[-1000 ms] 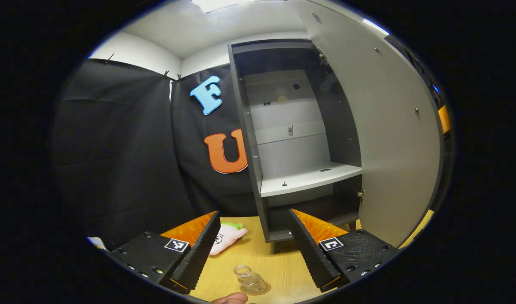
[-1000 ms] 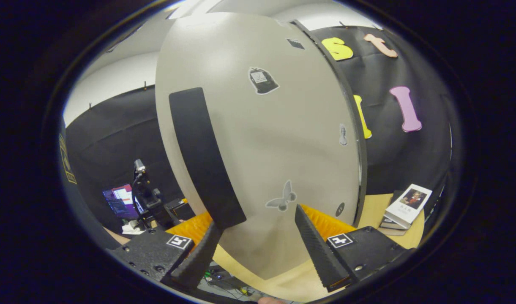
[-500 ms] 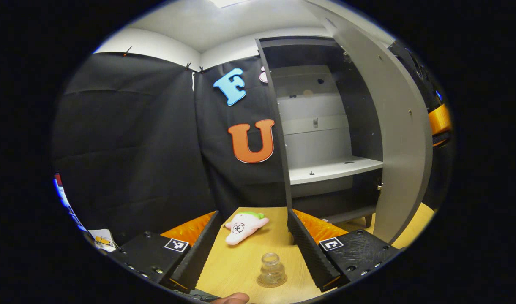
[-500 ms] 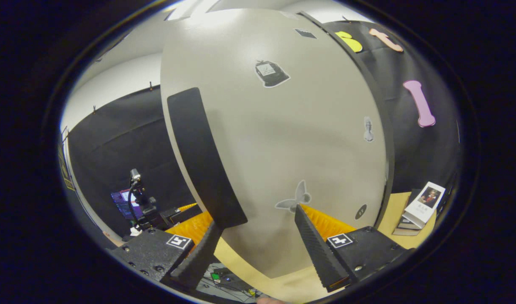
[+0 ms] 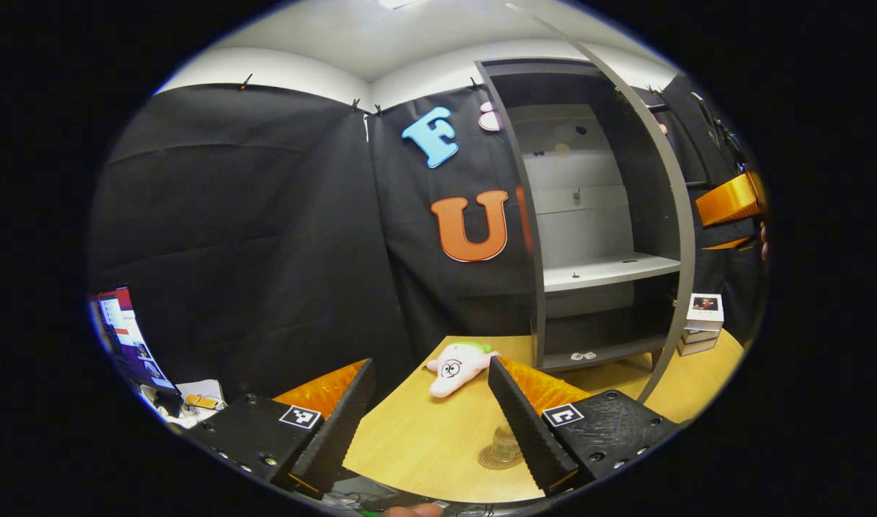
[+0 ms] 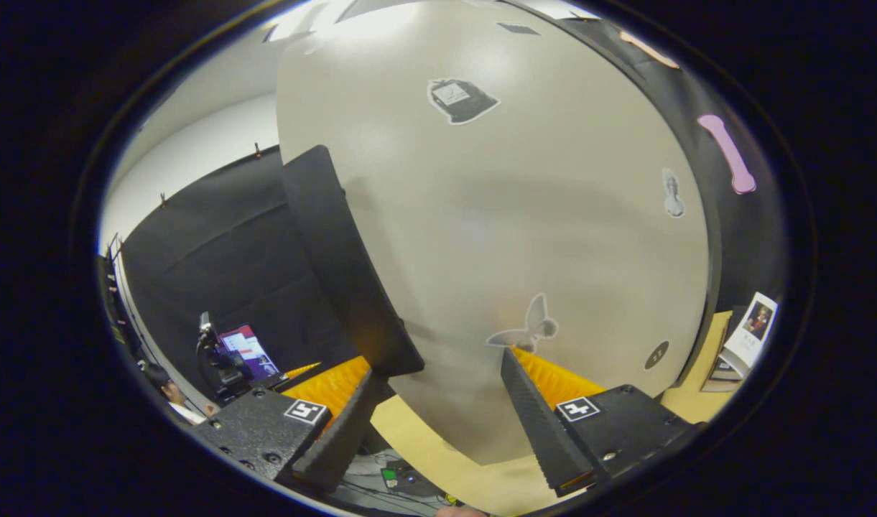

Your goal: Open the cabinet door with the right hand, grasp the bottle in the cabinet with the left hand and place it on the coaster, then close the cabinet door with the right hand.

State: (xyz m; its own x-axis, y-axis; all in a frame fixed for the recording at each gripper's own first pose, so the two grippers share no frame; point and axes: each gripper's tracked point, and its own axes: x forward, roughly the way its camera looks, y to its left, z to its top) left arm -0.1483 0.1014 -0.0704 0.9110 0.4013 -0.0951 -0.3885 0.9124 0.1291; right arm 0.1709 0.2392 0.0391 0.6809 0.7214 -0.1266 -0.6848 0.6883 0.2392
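Both grippers spread, empty: left gripper (image 5: 427, 420) above bottle (image 5: 505, 444) on coaster (image 5: 497, 459); right gripper (image 6: 438, 413) at cabinet door (image 6: 495, 237).

Cabinet door (image 6: 495, 237) blocks ahead; bare table (image 5: 416, 445) beside plush toy (image 5: 456, 366)

Bench (image 5: 424, 438) was light yellow wood grain. Cabinet (image 5: 531, 287) frame read dark grey, with a pale grey back panel and white shelf (image 5: 610, 271). Cabinet door (image 6: 495, 237) face was beige-grey, bearing a black vertical handle strip (image 6: 337, 258) and grey-black stickers, one butterfly-shaped (image 6: 528, 330). Bottle (image 5: 505, 445) was clear glass on a brown patterned coaster (image 5: 492, 459). Plush toy (image 5: 456, 366) was pale pink with a green tip. Books (image 5: 700, 323) were white with a dark portrait cover.
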